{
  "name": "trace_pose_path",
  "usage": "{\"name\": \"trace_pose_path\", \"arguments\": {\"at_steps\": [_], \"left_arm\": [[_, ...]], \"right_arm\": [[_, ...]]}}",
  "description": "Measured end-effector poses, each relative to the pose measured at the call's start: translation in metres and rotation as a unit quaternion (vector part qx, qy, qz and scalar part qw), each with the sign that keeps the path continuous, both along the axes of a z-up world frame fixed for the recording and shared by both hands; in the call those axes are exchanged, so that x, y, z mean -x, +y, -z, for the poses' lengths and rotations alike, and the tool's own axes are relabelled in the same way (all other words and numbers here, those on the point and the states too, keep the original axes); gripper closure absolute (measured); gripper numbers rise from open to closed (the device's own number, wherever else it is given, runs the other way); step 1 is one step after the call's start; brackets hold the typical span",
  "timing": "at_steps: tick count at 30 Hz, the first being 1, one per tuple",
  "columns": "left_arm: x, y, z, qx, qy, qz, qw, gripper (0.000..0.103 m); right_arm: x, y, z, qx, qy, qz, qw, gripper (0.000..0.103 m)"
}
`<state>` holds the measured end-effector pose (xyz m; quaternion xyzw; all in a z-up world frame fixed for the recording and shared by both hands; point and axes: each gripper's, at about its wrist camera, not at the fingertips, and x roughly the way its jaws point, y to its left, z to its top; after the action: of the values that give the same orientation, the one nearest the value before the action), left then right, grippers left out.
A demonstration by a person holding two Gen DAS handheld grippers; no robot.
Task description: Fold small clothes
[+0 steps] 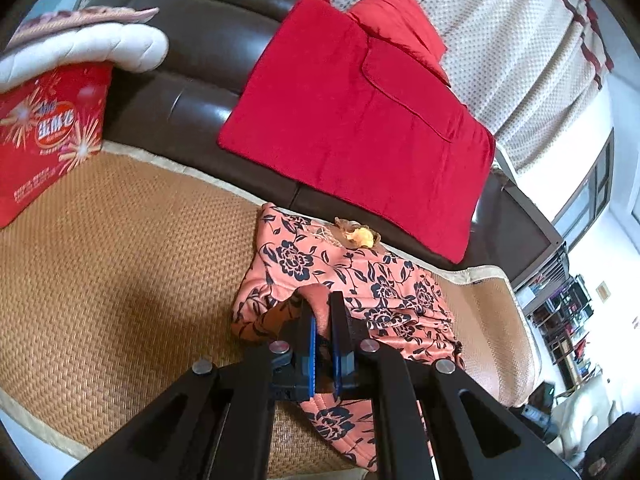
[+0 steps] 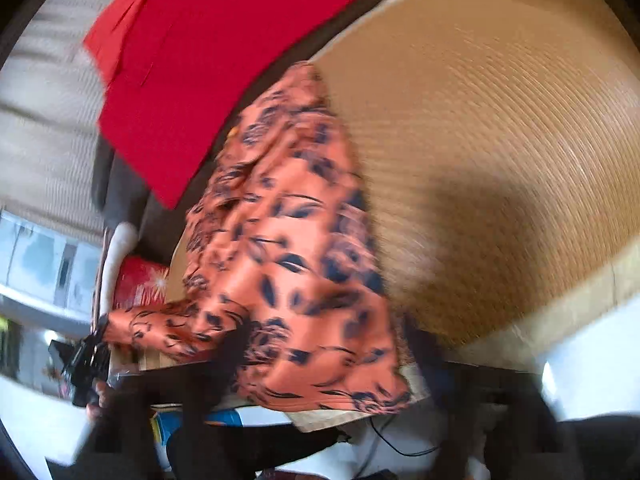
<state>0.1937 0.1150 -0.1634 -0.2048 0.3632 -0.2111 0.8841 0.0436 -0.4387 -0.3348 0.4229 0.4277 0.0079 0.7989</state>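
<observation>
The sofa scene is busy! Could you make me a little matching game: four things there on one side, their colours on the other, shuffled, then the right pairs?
Things:
1. garment
2. blanket
3. mat
4. sofa back

Colours:
A. dark brown
B. orange with dark flowers
C. tan, woven
D. plain red

Pairs: 1-B, 2-D, 3-C, 4-A

A salmon-orange garment with dark navy flowers [image 1: 352,280] lay crumpled and partly folded on the woven mat [image 1: 120,260], its far edge beside the mat's border, one fold lifted off the mat; the right wrist view showed it blurred.
</observation>
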Motion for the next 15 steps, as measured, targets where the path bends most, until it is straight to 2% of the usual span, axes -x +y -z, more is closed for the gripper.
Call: {"name": "trace_pose_path", "arguments": {"at_steps": [2, 3, 6, 11, 12, 13, 14, 15], "left_arm": [[0.003, 0.001, -0.001, 0.002, 0.001, -0.001, 1.0, 0.097], [0.006, 0.0, -0.003, 0.001, -0.002, -0.001, 1.0, 0.097], [0.014, -0.004, -0.005, -0.003, -0.01, -0.001, 0.9999, 0.097], [0.021, -0.006, -0.002, -0.005, -0.006, -0.005, 1.0, 0.097], [0.022, -0.005, -0.002, -0.006, -0.005, -0.006, 0.9999, 0.097], [0.023, -0.005, -0.002, -0.006, -0.005, -0.007, 0.9999, 0.097], [0.025, -0.004, -0.003, -0.007, -0.005, -0.008, 0.9999, 0.097], [0.027, -0.003, -0.004, -0.006, -0.006, -0.008, 0.9999, 0.097]], "right_arm": [[0.009, 0.0, 0.011, 0.008, -0.011, 0.022, 1.0, 0.015], [0.011, 0.0, 0.019, -0.005, -0.003, 0.02, 1.0, 0.015], [0.014, 0.009, 0.052, -0.08, 0.032, 0.017, 0.996, 0.015], [-0.002, 0.04, 0.076, -0.039, 0.035, -0.005, 0.999, 0.017], [-0.004, 0.044, 0.08, -0.032, 0.04, -0.01, 0.999, 0.021], [-0.005, 0.049, 0.084, -0.023, 0.049, -0.014, 0.998, 0.032], [-0.004, 0.051, 0.086, -0.016, 0.055, -0.015, 0.998, 0.051], [-0.001, 0.051, 0.087, -0.016, 0.059, -0.02, 0.998, 0.066]]}}
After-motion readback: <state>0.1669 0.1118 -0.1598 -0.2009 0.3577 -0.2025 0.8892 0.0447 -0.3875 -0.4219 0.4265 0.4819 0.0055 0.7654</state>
